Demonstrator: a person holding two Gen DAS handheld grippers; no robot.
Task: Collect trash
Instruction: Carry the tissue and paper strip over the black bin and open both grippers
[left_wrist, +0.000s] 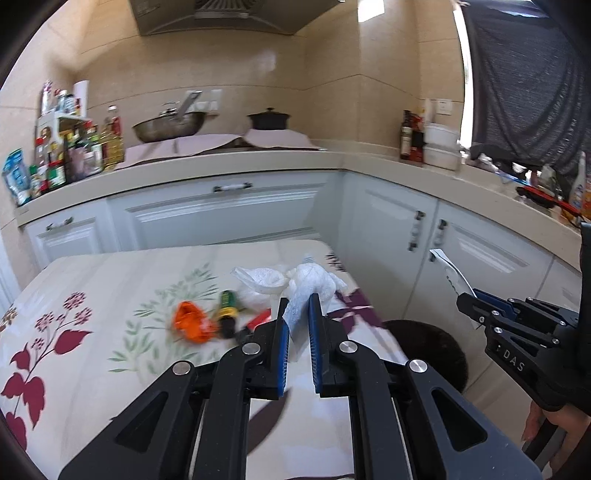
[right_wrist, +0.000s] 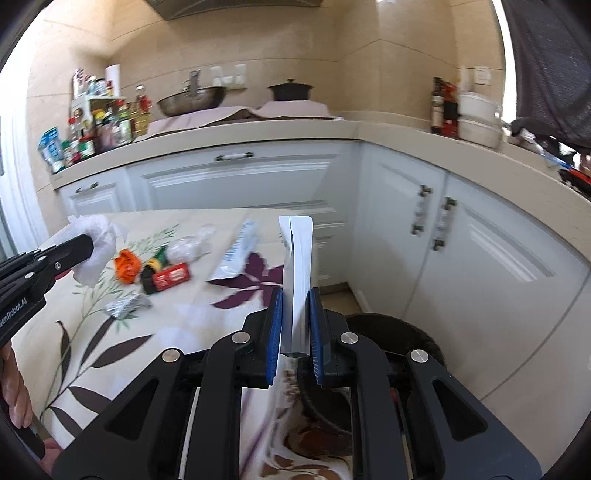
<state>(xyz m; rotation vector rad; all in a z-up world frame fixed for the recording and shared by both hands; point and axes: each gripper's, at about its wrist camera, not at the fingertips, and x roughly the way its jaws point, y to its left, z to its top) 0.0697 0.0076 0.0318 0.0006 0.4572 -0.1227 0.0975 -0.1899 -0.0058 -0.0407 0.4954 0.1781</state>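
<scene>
- The left gripper (left_wrist: 298, 314) is clamped on a crumpled white paper towel (left_wrist: 314, 284), held above the bench (left_wrist: 92, 280) with its flowered cloth; in the right wrist view the same towel (right_wrist: 96, 243) hangs off the gripper tip, clear of the cloth.
- The right gripper (right_wrist: 296, 306) is clamped on a white flat packet (right_wrist: 297, 266), which stands upright between the blue pads (right_wrist: 275, 332).
- That packet sits past the bench's right edge, above a dark round bin (right_wrist: 399, 332) on the floor just beside the bench corner.
- Between the bench's far edge and the white cabinets (left_wrist: 229, 210) runs a narrow strip of floor; to the right of the bench the floor is open up to the corner cabinets.
- Left lying on the bench, near its middle: an orange wrapper (right_wrist: 127, 267), a small dark bottle with a green and yellow label (right_wrist: 153, 267), a red packet (right_wrist: 171, 277), a crumpled foil piece (right_wrist: 123, 306), a clear plastic wad (right_wrist: 192, 243) and a long white sachet (right_wrist: 238, 254) toward the right edge.
- In the left wrist view the orange wrapper (left_wrist: 192, 321) and bottle (left_wrist: 227, 310) are motion-blurred, and the red packet is mostly hidden behind the gripper finger.
- The bin's inside is largely covered by the right gripper body; its contents cannot be made out.
- The lower part of the white packet is blurred where it drops behind the pads.
</scene>
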